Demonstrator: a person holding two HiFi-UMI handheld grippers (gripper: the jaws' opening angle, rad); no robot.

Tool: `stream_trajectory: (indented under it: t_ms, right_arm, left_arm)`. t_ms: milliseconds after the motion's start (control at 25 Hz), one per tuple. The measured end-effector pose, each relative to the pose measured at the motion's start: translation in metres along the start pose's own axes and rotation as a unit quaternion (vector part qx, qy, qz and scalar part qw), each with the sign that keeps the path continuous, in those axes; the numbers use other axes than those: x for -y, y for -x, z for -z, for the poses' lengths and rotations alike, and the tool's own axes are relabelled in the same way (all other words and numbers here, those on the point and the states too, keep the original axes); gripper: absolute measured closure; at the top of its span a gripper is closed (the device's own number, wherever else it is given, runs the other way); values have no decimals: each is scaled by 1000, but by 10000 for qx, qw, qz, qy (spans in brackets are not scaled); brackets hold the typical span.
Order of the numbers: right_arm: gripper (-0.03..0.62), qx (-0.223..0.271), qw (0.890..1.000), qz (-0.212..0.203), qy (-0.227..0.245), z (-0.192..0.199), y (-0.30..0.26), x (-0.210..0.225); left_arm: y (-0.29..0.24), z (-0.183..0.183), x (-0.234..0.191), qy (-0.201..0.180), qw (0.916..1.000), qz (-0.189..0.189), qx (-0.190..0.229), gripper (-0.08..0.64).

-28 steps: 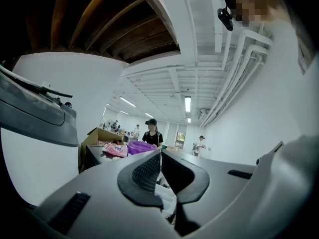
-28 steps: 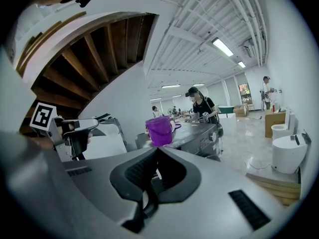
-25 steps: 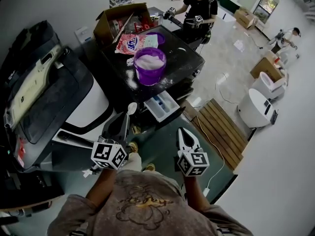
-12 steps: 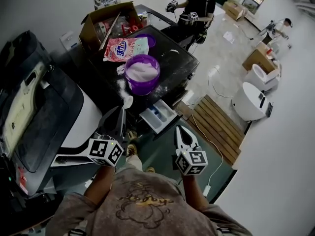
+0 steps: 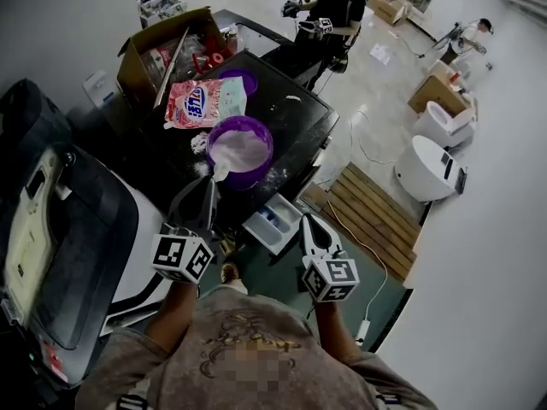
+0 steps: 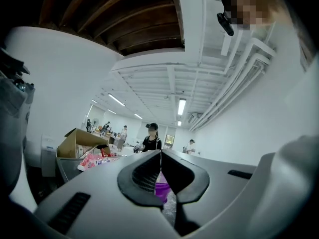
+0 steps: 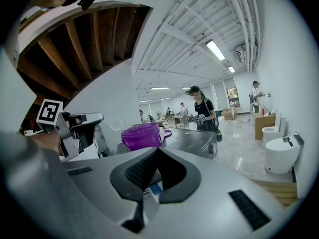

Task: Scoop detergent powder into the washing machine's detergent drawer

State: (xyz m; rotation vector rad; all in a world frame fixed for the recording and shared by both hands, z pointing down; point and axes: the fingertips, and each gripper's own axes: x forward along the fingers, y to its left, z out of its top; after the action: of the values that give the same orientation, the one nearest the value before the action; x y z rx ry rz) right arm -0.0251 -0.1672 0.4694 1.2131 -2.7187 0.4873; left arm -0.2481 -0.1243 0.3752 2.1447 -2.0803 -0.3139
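Note:
A purple bucket (image 5: 241,150) of white powder stands on the dark washing machine top (image 5: 291,114). A pink detergent bag (image 5: 205,102) lies behind it. The white detergent drawer (image 5: 273,222) is pulled out below the machine's front edge. My left gripper (image 5: 209,188) is shut on a white scoop (image 5: 220,173), whose bowl is at the bucket's near rim. In the left gripper view the jaws (image 6: 160,156) pinch the thin handle, with the bucket (image 6: 162,190) just beyond. My right gripper (image 5: 309,223) is shut and empty, to the right of the drawer; its view (image 7: 158,152) shows the bucket (image 7: 141,136).
A top-loading washer with a dark lid (image 5: 60,246) stands at my left. An open cardboard box (image 5: 162,45) sits behind the bag. A person (image 5: 329,7) with grippers stands at the far end. A wooden pallet (image 5: 367,220) and white fixtures (image 5: 427,169) are on the right floor.
My left gripper has carried the scoop from beside the drawer up to the bucket's near rim. The right gripper has stayed shut in about the same place.

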Motion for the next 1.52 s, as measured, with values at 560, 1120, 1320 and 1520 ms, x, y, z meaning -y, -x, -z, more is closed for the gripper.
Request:
stream_trajectory:
  t_ms: [560, 1120, 1320, 1520]
  right_arm:
    - [592, 264, 9990, 183, -323, -25, -35, 1]
    - [592, 102, 9993, -355, -68, -31, -67, 23]
    - [592, 54, 9988, -485, -101, -26, -76, 25]
    - [592, 39, 9984, -543, -119, -25, -80, 29]
  left_arm:
    - [-47, 1, -40, -328, 9992, 141, -196, 537]
    - [-72, 2, -41, -1096, 9926, 266, -462, 537]
    - [-87, 9, -41, -1461, 9836, 588, -879, 537]
    - [-101, 14, -39, -1794, 9728, 869, -1181, 537]
